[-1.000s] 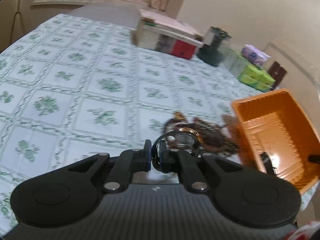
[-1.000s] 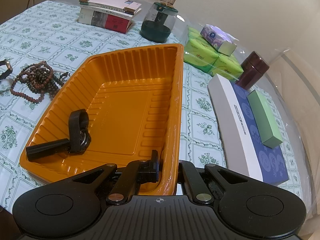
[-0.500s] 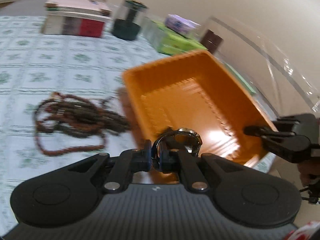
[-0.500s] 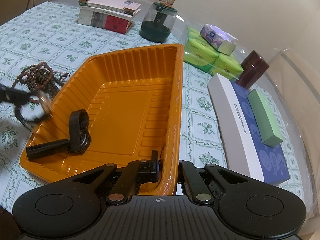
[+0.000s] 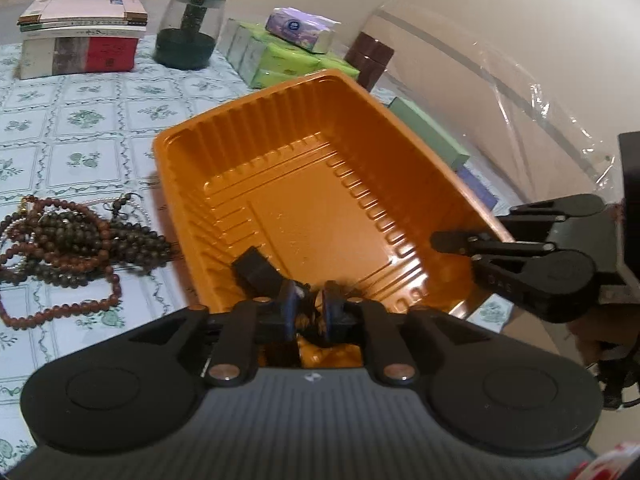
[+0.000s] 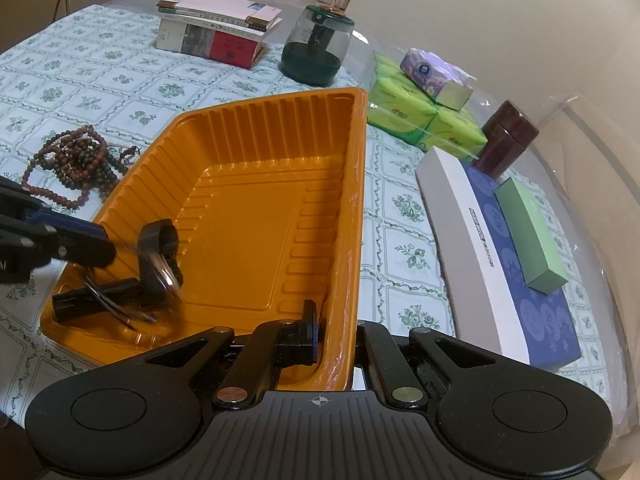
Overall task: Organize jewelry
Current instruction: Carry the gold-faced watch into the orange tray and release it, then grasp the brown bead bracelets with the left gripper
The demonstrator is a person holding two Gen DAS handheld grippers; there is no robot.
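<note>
An orange plastic tray [image 6: 260, 132] [image 5: 280, 132] sits on the flowered tablecloth. My right gripper [image 6: 338, 336] [image 5: 452, 242] is shut on the tray's right rim. My left gripper [image 5: 310, 304] [image 6: 102, 246] hangs over the tray's near left corner, its jaws opening. A metal-cased watch [image 6: 162, 270] is a blur just below its tips, free of the pads and dropping. A black-strapped watch [image 6: 100, 292] [image 5: 256, 268] lies on the tray floor under it. A heap of brown and dark bead strings [image 5: 68, 240] [image 6: 80, 160] lies on the cloth left of the tray.
At the back are stacked books [image 6: 216, 32] and a glass-domed jar [image 6: 316, 48]. Green tissue packs [image 6: 420, 116], a brown canister [image 6: 504, 140] and a white-and-blue box [image 6: 500, 260] with a green box [image 6: 528, 232] on it line the right side. Clear plastic film drapes the table's right edge.
My left gripper swung right from above the beads to over the tray with the watch. Its jaws have now parted and the watch is falling. The right gripper and tray stayed still.
</note>
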